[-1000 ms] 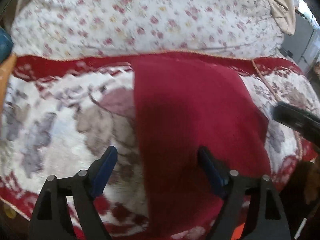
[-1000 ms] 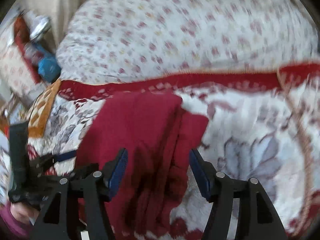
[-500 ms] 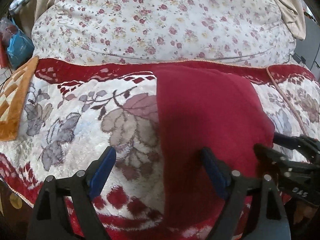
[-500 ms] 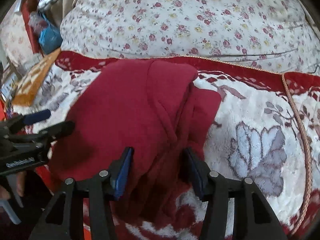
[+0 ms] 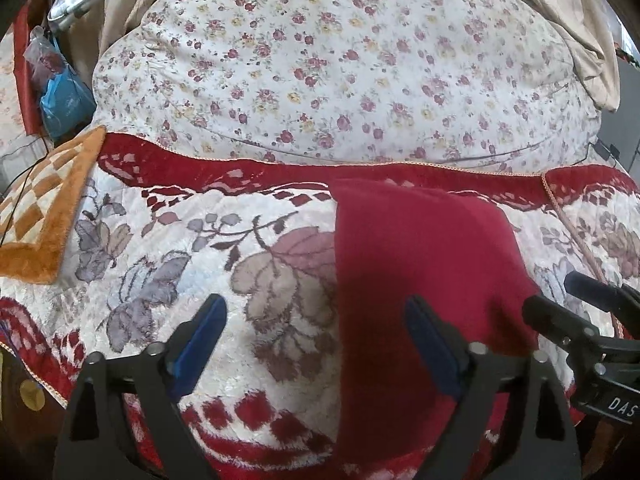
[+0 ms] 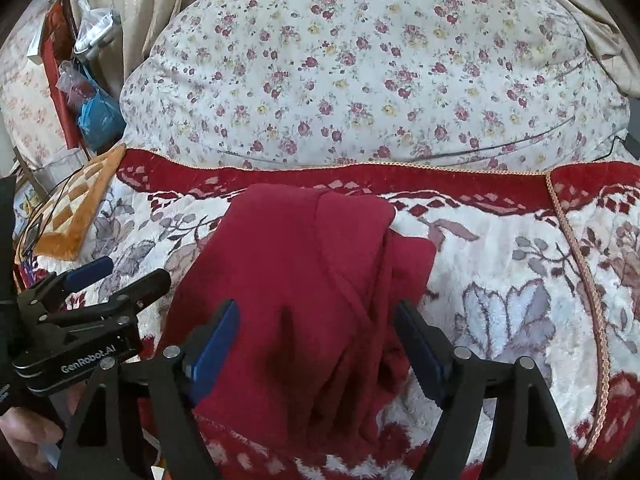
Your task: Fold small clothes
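garment (image 6: pixel 304 280) in dark red lies on the floral blanket (image 6: pixel 500 280), in front of the flowered pillow (image 6: pixel 360 80), smooth on its left half and bunched in ridges along its right edge. half a second ago the right gripper (image 6: pixel 316 340) was narrowed over those ridges; now its jaws are opening, cloth lying between them but unpinched. the left gripper (image 5: pixel 316 336) is opening too, spread wide across the garment's left edge and bare blanket. both releases suggest a fold was just laid down; the rumpled right side likely needs tidying next.
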